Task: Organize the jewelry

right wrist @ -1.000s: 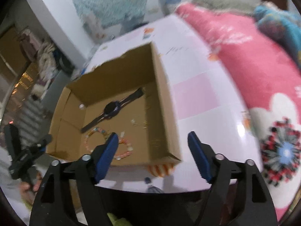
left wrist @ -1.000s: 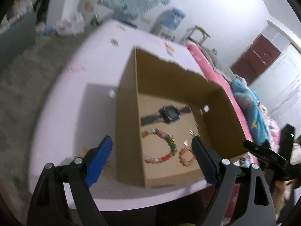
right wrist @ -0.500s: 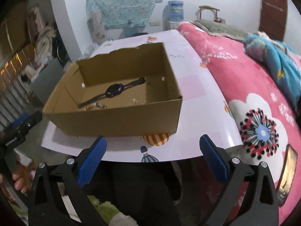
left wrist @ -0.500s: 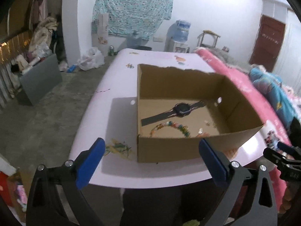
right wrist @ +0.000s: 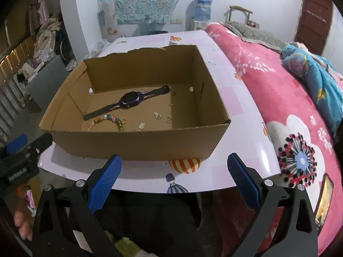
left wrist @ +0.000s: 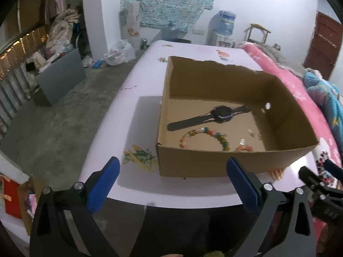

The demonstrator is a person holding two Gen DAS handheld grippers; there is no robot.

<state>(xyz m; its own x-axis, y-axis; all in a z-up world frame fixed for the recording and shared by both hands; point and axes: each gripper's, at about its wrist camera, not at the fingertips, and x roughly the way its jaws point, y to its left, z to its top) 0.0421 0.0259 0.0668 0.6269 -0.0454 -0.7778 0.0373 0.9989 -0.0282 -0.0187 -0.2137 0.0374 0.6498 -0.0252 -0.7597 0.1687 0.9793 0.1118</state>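
My left tongs (left wrist: 171, 175) stand wide apart with nothing between the blue pads, having just been opening; they hang off the near edge of the counter (left wrist: 137, 132), tipped down toward the cardboard box (left wrist: 214, 162). My right tongs (right wrist: 174, 171) have just been opening too, and they are equally spread and empty, off the same near edge and a little toward the near right corner.

The box sits on the counter close to that near edge. Inside lie a dark watch (left wrist: 220, 113) stretched flat across the middle of the floor, a bead bracelet (left wrist: 205, 138) nearer the front wall, and a small orange beaded ring (left wrist: 244, 148), half hidden behind that wall.

Only the right view shows the scattered small gold pieces (right wrist: 159, 116) clearly, spread over the box floor to the right of the bracelet; there the front wall hides the orange ring. It also shows the pink flowered blanket (right wrist: 278, 98) along the counter's right edge, and my left tongs' black body at its left border with fingers (right wrist: 21, 224) of my hand beneath. The left view alone shows the bare concrete floor (left wrist: 55, 132) off the left edge, and the right tongs' tip at its right border.
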